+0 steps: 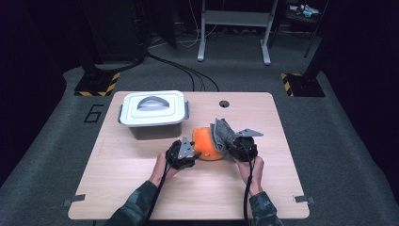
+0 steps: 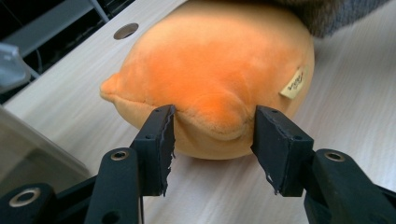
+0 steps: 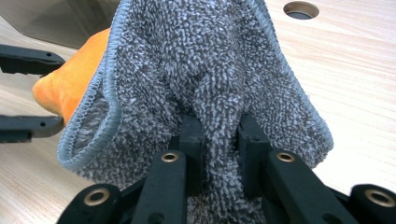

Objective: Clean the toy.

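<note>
An orange plush toy (image 1: 207, 143), rounded like a fruit with a short pointed nub at one end and a raised seam along its side, is seen lying on the pale wood-grain counter (image 1: 141, 183), right of its middle. The pile is short and velvety, and a small cream label (image 2: 294, 85) is sewn into the seam. The left gripper (image 1: 184, 154) is held against the toy's near-left side; in the left gripper view its black jaws are spread, and a bulge of the plush seam is taken between them, the ribbed pads (image 2: 164, 140) touching the fabric at each side. Whether the plush is really squeezed cannot be told.

A grey terry cloth (image 1: 223, 134), looped and nubbly, edged with a stitched blue-grey hem, is draped against the right side of the toy. A fold of it is pinched between the jaws of the right gripper (image 1: 241, 147), which are drawn close together around the bunched fabric; the rest is fanned upward and outward in a cupped shape, and the orange plush is seen past its left hem in the right gripper view.

Behind the toy, toward the left, a box (image 1: 153, 120) with a white, round-cornered plastic lid, grey side latches and a recessed handle is stood on the counter, apart from the toy. A round cable hole (image 1: 224, 103) is cut near the far edge.
</note>
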`<control>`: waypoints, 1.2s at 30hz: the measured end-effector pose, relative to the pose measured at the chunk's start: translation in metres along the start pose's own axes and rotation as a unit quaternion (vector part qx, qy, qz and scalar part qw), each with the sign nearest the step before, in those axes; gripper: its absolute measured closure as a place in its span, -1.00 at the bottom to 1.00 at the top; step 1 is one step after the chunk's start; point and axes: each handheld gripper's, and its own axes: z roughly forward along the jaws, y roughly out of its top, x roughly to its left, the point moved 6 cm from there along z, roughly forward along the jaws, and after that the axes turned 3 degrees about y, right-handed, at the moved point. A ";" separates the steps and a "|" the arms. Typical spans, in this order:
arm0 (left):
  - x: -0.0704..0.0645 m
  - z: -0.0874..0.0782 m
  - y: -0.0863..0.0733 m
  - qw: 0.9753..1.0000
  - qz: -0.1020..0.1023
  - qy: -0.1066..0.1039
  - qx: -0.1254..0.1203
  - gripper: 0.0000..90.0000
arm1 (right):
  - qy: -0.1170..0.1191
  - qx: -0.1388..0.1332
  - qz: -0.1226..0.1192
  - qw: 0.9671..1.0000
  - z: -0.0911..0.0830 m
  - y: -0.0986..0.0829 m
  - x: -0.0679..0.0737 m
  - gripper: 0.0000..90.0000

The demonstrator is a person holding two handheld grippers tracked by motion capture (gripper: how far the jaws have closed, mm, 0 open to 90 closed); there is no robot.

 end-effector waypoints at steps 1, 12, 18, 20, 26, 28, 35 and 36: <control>0.000 0.001 0.000 1.000 0.007 0.000 -0.001 0.10 | 0.001 0.000 0.000 1.000 0.001 0.000 0.000 0.68; 0.005 0.007 0.004 0.995 -0.075 -0.052 -0.028 0.77 | -0.004 -0.012 0.009 1.000 -0.005 0.000 -0.002 0.68; 0.006 0.001 0.016 0.986 -0.142 -0.081 -0.039 0.79 | 0.000 -0.026 0.000 1.000 -0.018 0.004 0.008 0.68; 0.005 0.000 0.021 0.983 -0.157 -0.088 -0.044 0.80 | 0.006 -0.032 -0.010 0.999 -0.023 0.007 0.017 0.68; 0.005 -0.004 0.030 0.969 -0.206 -0.125 -0.051 0.80 | 0.020 -0.041 -0.049 0.998 -0.035 0.019 0.049 0.68; 0.007 -0.003 0.028 0.964 -0.223 -0.133 -0.049 0.80 | 0.006 -0.031 -0.074 0.997 -0.030 0.020 0.056 0.68; 0.017 -0.001 0.013 0.959 -0.247 -0.131 -0.042 0.80 | -0.014 -0.013 -0.067 0.998 -0.010 0.014 0.043 0.69; 0.017 0.000 0.012 0.960 -0.247 -0.127 -0.040 0.80 | -0.015 -0.012 -0.065 0.998 -0.010 0.012 0.040 0.69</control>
